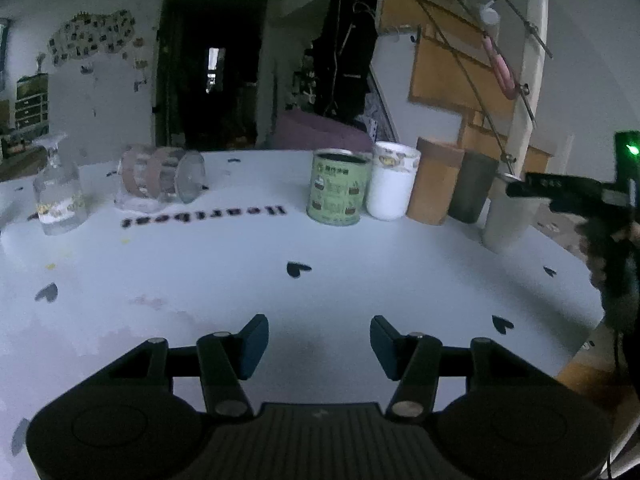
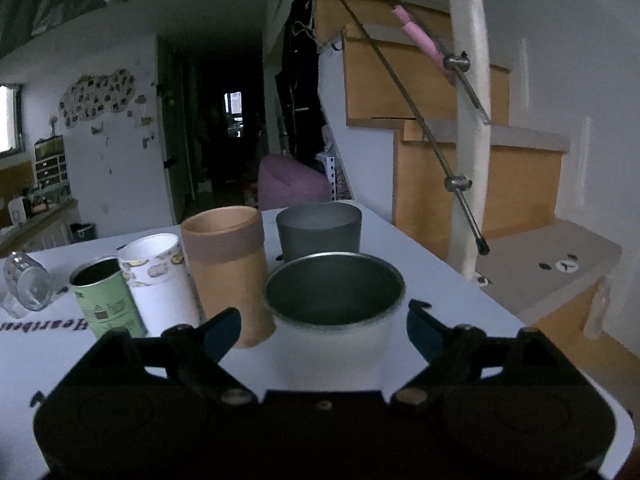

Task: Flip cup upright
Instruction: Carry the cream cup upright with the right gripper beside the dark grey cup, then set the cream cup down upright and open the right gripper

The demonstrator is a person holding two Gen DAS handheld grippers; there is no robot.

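Right gripper [image 2: 320, 326]: jaws apart, straddling the white metal cup [image 2: 334, 308], which stands upright with its mouth up between the blue pads [image 2: 224, 334]. No visible contact on either side. Cup has a dark steel interior, a thin shiny rim and a matte white outer wall; its base is hidden behind the gripper body.

Crowded on the left of that cup: a tan cardboard-looking tube [image 2: 228, 272] with a darker band near the top sits just beside it, close to the left pad. Further left are a white paper cup [image 2: 160, 280] with a printed rim band and a green printed tin [image 2: 106, 300], open-topped. Directly behind the white metal cup is a grey tumbler [image 2: 318, 230], smooth and slightly tapered. The table edge runs close on the right.

Left gripper [image 1: 319, 344]: jaws apart, nothing between them, only the white tablecloth [image 1: 240, 280] with black hearts ahead. Far ahead-left, a clear glass [image 1: 162, 180] with brownish bands lies on its side, and an inverted clear stemmed glass [image 1: 58, 196] stands left of it; both are blurred. The right gripper is visible at the far right edge, dark and partly cut off.

Black lettering on the cloth is blurred.
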